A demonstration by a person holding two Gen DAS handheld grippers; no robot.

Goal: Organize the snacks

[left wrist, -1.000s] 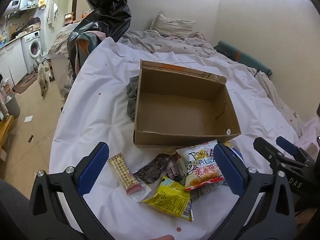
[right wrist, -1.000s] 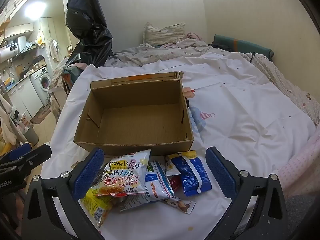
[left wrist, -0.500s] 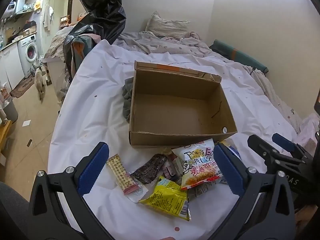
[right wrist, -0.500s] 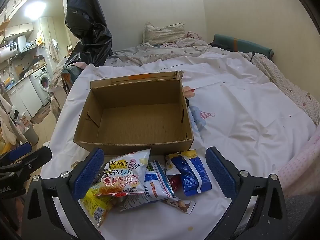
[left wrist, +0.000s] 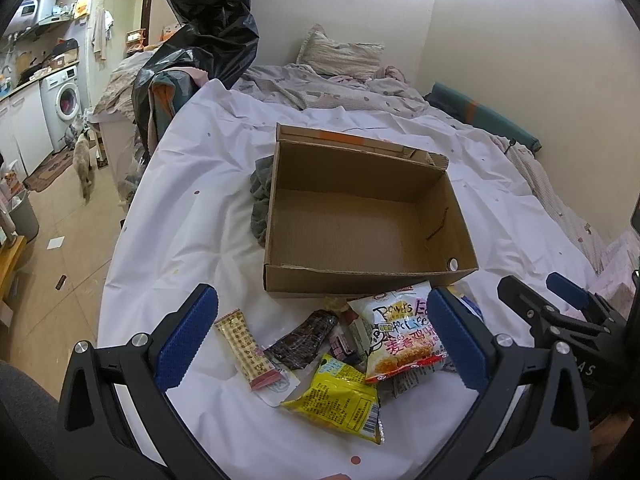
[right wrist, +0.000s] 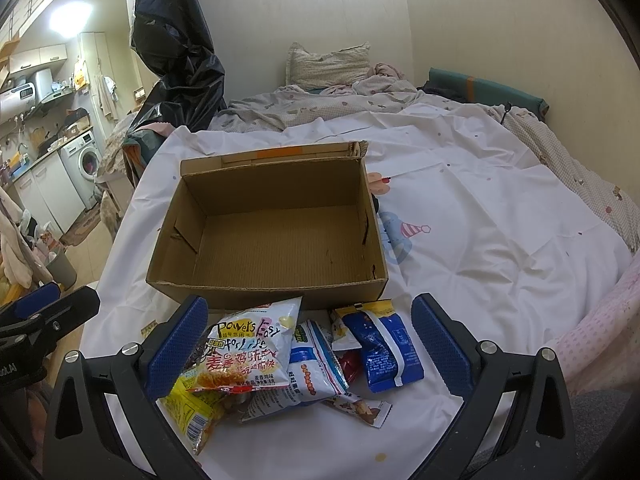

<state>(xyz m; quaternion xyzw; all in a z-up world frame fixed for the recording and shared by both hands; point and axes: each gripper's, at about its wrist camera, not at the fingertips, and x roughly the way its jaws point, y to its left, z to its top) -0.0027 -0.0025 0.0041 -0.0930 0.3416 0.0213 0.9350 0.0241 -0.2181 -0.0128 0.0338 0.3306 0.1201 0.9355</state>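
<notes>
**Mia:** Where is the box sitting?

**Ben:** The box (left wrist: 362, 224) is sitting on the white sheet (left wrist: 180, 208) on the bed. Its top is open and nothing is lying inside it.

**Mia:** And the snacks?

**Ben:** They are lying in a heap just in front of the box. The big chip bag (right wrist: 244, 354) is lying on top, touching the box's front wall. A blue bag (right wrist: 382, 346) is lying to the right of it. A yellow bag (left wrist: 340, 402) is lying nearer to us than the chip bag. A long bar (left wrist: 250, 350) and a dark pack (left wrist: 306, 338) are lying at the left end of the heap.

**Mia:** What are the tongs doing?

**Ben:** The left tongs (left wrist: 320, 336) are gaping wide above the heap, holding nothing. The right tongs (right wrist: 310, 346) are gaping wide too, holding nothing.

**Mia:** Anything beside the box?

**Ben:** A grey cloth (left wrist: 262, 196) is peeking out at its left side.
</notes>
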